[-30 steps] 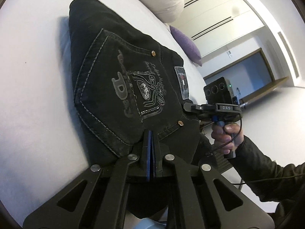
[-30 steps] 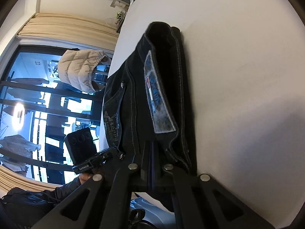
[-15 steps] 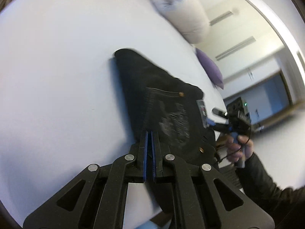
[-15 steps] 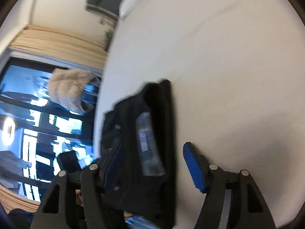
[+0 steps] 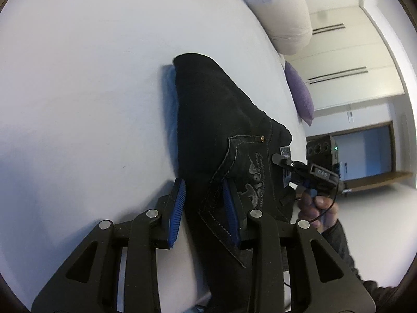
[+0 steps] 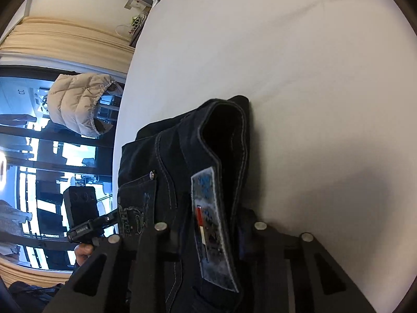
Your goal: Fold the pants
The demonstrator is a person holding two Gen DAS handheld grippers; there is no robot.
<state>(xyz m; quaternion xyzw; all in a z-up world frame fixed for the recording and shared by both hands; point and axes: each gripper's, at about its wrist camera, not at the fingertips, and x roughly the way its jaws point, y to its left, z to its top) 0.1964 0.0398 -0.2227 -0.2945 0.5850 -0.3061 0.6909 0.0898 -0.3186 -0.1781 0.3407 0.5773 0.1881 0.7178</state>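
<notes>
The black jeans (image 5: 216,120) lie folded in a compact stack on the white bed (image 5: 78,78), back pocket with embroidery facing up. My left gripper (image 5: 204,208) is open, its blue pads (image 5: 177,206) standing either side of the stack's near edge. In the right wrist view the jeans (image 6: 182,161) show their waistband and a blue brand patch (image 6: 211,221). My right gripper (image 6: 208,230) is open, with the waistband end lying between its arms; the pads are hidden by cloth. The right gripper (image 5: 307,172) also shows beside the jeans in the left wrist view.
A white pillow (image 5: 281,18) and a purple cushion (image 5: 299,91) lie at the bed's far side. A beige puffer jacket (image 6: 78,104) hangs by the window. The left gripper's body (image 6: 83,214) shows at the bed's edge. White sheet stretches around the stack.
Both grippers have opened and let go of the jeans, the right first, then the left. The folded stack now rests on the bed, farther from the left camera than before.
</notes>
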